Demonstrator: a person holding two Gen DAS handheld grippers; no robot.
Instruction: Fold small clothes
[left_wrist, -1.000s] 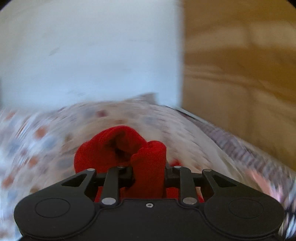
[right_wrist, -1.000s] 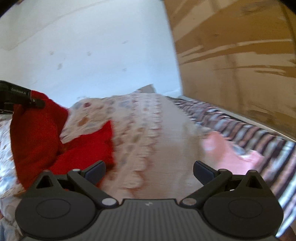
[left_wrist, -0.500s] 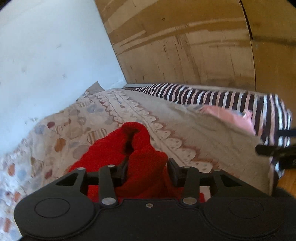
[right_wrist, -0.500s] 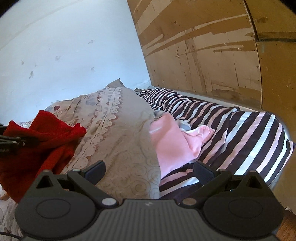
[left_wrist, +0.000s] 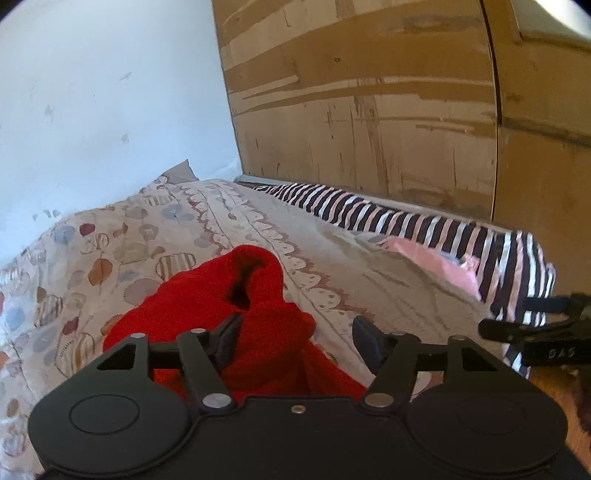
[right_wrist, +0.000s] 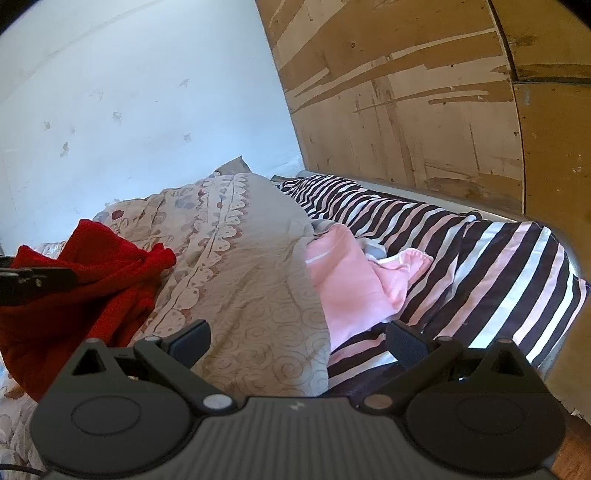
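Note:
A crumpled red knit garment (left_wrist: 236, 295) lies on the patterned bedspread (left_wrist: 129, 251). My left gripper (left_wrist: 297, 343) sits right over it and its jaws are opening. The red cloth is between them and bulges against the left finger (left_wrist: 229, 338), while the right finger (left_wrist: 365, 347) stands free of it. In the right wrist view the red garment (right_wrist: 92, 280) is at the far left, with the left gripper's tip (right_wrist: 33, 280) in front of it. My right gripper (right_wrist: 299, 341) is open and empty above the bedspread (right_wrist: 251, 266). Its tip (left_wrist: 535, 339) also shows in the left wrist view.
A pink garment (right_wrist: 347, 280) lies half under the bedspread's edge on a black, white and pink striped sheet (right_wrist: 480, 258). A worn wooden panel (right_wrist: 424, 110) stands behind the bed and a white wall (right_wrist: 129, 110) to the left. The bed's corner drops off at right.
The left jaws have spread apart and released their pinch on the red garment, which now rests on the bed. Both views swung right, bringing the striped sheet and pink garment into sight.

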